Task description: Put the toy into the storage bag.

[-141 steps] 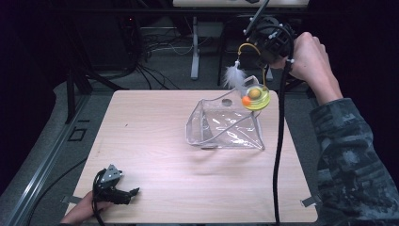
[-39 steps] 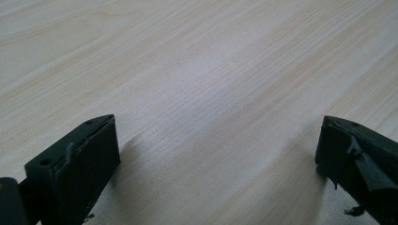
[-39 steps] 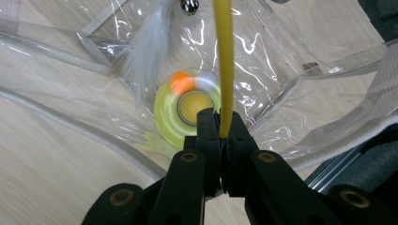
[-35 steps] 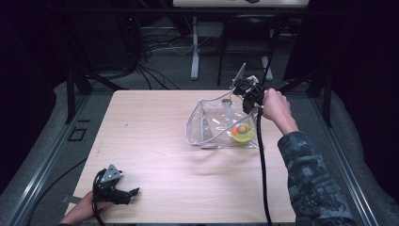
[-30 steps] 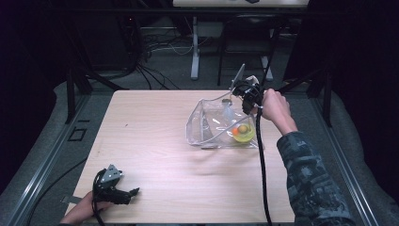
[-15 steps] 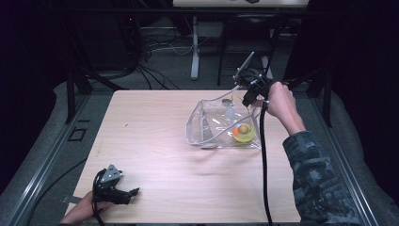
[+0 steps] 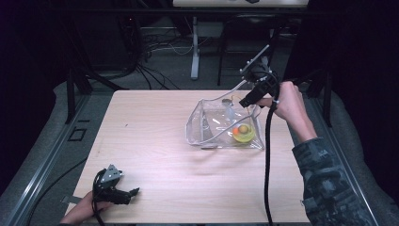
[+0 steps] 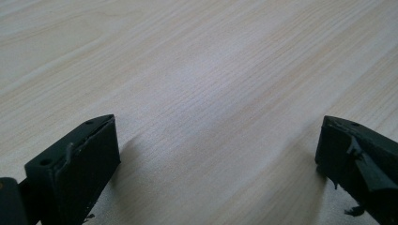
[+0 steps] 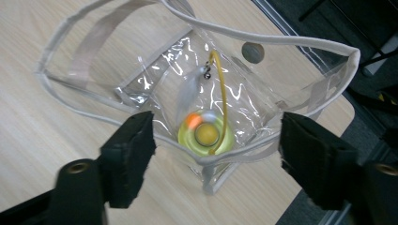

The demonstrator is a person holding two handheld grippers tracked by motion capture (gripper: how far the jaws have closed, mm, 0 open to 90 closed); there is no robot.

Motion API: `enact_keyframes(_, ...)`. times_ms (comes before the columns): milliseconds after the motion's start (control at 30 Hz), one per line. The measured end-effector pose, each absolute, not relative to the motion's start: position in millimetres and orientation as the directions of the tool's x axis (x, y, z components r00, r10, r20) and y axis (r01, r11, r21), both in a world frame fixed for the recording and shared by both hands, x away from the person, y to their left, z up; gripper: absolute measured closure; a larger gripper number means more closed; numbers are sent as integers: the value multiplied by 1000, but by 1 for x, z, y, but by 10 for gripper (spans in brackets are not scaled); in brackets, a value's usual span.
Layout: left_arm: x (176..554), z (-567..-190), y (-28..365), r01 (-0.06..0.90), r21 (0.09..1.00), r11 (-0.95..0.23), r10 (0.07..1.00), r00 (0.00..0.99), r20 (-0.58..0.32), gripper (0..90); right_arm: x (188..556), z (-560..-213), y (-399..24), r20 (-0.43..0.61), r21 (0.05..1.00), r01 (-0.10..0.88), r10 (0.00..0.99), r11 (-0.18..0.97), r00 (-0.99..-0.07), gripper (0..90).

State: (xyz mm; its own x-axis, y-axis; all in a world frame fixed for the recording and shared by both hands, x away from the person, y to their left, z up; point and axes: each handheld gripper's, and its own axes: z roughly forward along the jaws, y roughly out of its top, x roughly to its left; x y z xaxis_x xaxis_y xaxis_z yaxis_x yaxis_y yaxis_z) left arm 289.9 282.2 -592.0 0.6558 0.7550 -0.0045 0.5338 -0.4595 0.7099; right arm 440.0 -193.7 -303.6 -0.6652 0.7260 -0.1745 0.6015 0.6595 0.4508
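Observation:
A clear plastic bag (image 7: pixel 211 127) with white trim stands open on the wooden table (image 7: pixel 155 127), right of centre. Inside it lies a toy (image 7: pixel 243 133): a yellow-green ring with an orange ball, a yellow wire arc and a white feather. My right gripper (image 7: pixel 244 101) hovers above the bag's far right corner. Its jaws have just been opening and nothing is between them. The right gripper view looks down between them (image 9: pixel 218 129) into the bag (image 9: pixel 300 44) at the toy (image 9: pixel 206 136). My left gripper (image 7: pixel 131 194) rests open on the table's near-left corner, its jaws (image 8: pixel 216 150) wide apart over bare wood.
The right gripper's black cable (image 7: pixel 267 165) hangs down across the table's right side beside the person's sleeve (image 7: pixel 329 188). Metal rails (image 7: pixel 42 155) run along the left edge. Cables and a stand leg (image 7: pixel 194 52) lie on the floor beyond the far edge.
The right gripper carried the toy down into the bag, let go of it and rose up and back out with its jaws apart. The toy stays in the bag. The left gripper has not moved.

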Motion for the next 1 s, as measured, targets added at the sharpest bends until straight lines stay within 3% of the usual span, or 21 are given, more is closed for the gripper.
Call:
enact_keyframes(233, 290, -592, 282, 534, 710, -460, 755, 656, -4, 0, 422, -300, -196, -208, 491, 570, 724, 659, -657, 49)
enact_keyframes(433, 290, -592, 282, 531, 709, -463, 753, 658, -1, 0, 409, -299, -199, -209, 526, 549, 725, 649, -656, 0)
enact_keyframes(1000, 290, -592, 282, 532, 713, -458, 756, 655, -3, 0, 384, -342, -232, -171, 542, 577, 752, 611, -636, 0)
